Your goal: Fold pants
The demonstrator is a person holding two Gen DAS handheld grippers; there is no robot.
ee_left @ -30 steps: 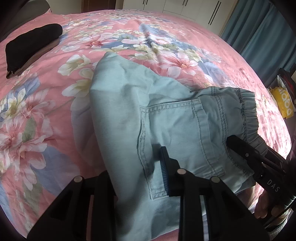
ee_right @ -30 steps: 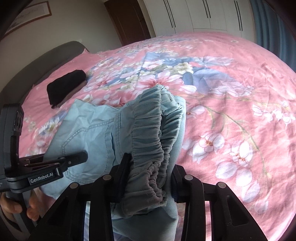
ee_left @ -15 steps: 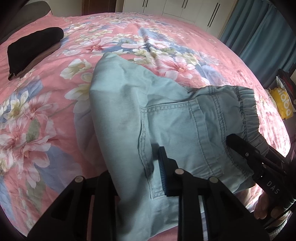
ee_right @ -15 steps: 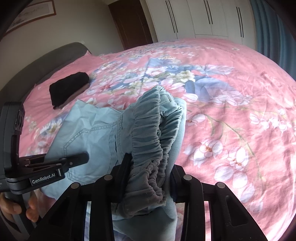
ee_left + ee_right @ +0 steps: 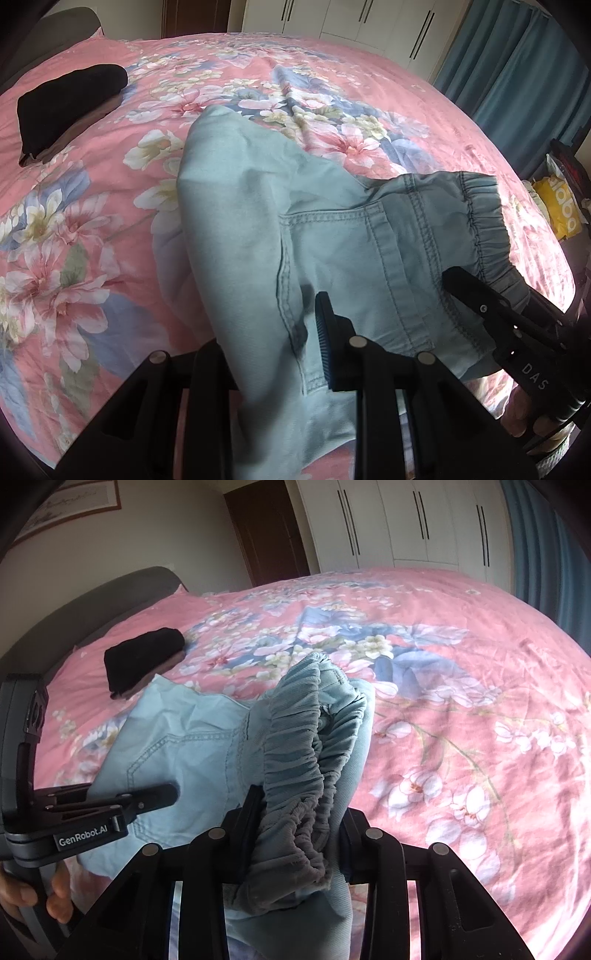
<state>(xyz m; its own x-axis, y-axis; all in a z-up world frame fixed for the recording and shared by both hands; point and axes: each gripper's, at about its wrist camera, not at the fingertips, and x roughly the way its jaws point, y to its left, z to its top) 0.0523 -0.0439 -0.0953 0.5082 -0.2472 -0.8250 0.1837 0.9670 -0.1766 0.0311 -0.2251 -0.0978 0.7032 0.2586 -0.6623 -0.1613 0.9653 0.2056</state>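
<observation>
Light blue-green denim pants [image 5: 258,206] hang lifted over the pink floral bed [image 5: 92,221], the leg end trailing onto the cover. My left gripper [image 5: 269,325] is shut on the fabric beside the back pocket [image 5: 351,258]; its left finger is hidden behind the cloth. The right gripper [image 5: 299,801] is shut on the bunched elastic waistband [image 5: 295,731], which spills over its fingers. In the left wrist view the right gripper [image 5: 454,275] comes in from the right at the waistband [image 5: 484,214]. In the right wrist view the left gripper [image 5: 166,794] reaches in from the left.
A folded black garment [image 5: 70,99] lies near the grey headboard, also seen as a black garment [image 5: 144,657] in the right wrist view. A yellow bag [image 5: 561,210] sits off the bed's right side by teal curtains. White wardrobes [image 5: 406,524] stand behind.
</observation>
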